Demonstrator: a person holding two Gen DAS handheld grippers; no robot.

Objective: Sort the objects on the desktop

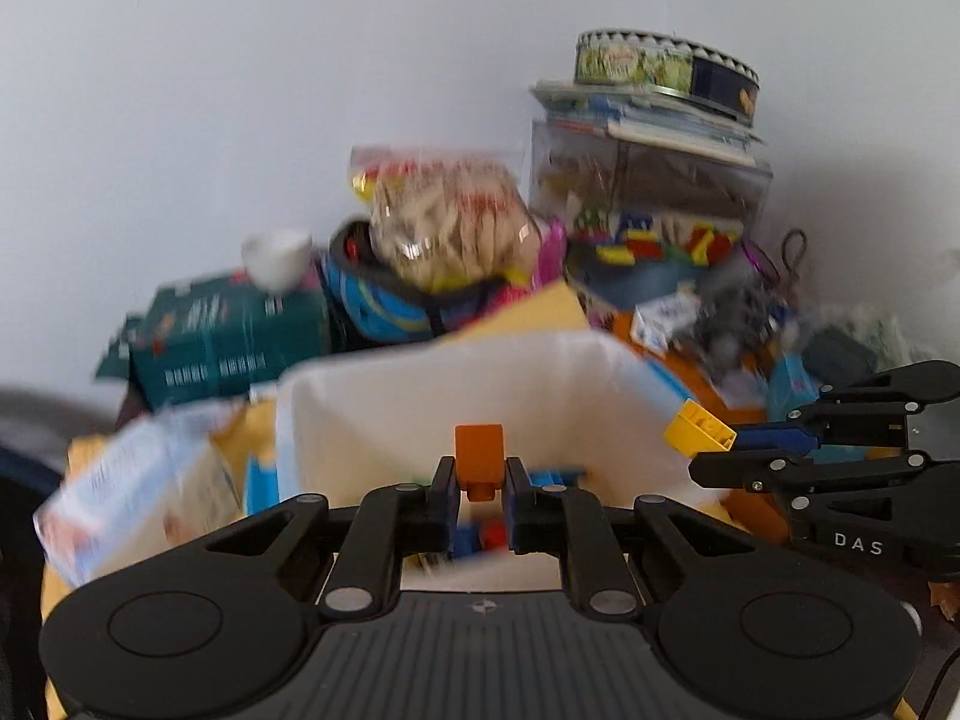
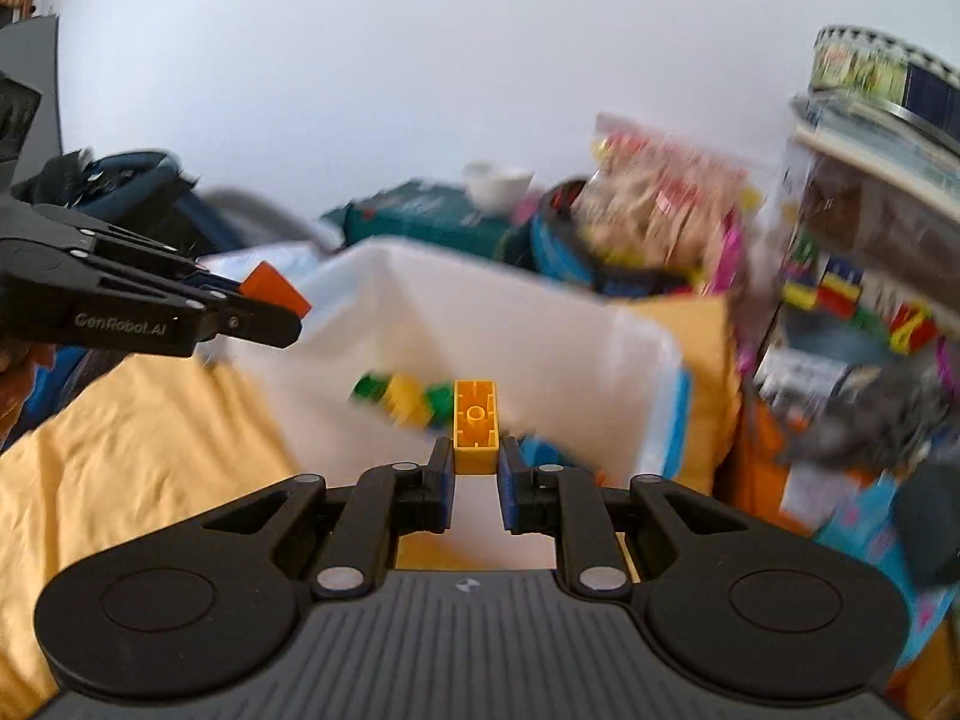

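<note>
Two grippers, each clamped on one toy brick. Left gripper (image 1: 478, 483) has its pads pressed on the sides of an orange brick (image 1: 478, 461), which sticks out past the tips, above the white bin (image 1: 384, 402). Right gripper (image 2: 476, 461) pinches a yellow brick (image 2: 476, 425) at its near end, hollow underside facing the camera, most of the brick jutting forward over the same bin. Both point down at a slant toward the bin mouth, likely so the bricks can drop straight in once released.

In the left wrist view the right gripper enters from the right edge with the yellow brick at its tip, just beside the bin's right rim. In the right wrist view the left gripper comes in from the left, orange brick near the bin's left corner.

Bin already holds loose bricks (image 2: 408, 399): green, yellow, some blue and red, so bricks look like the category being collected here. Bin sits on a yellow cloth (image 2: 138, 438).

Behind: teal box (image 1: 228, 336), white cup (image 1: 277, 255), snack bag (image 1: 450, 222), clear container (image 1: 648, 192) under a round tin (image 1: 666, 69). Background blurred, details unclear.
</note>
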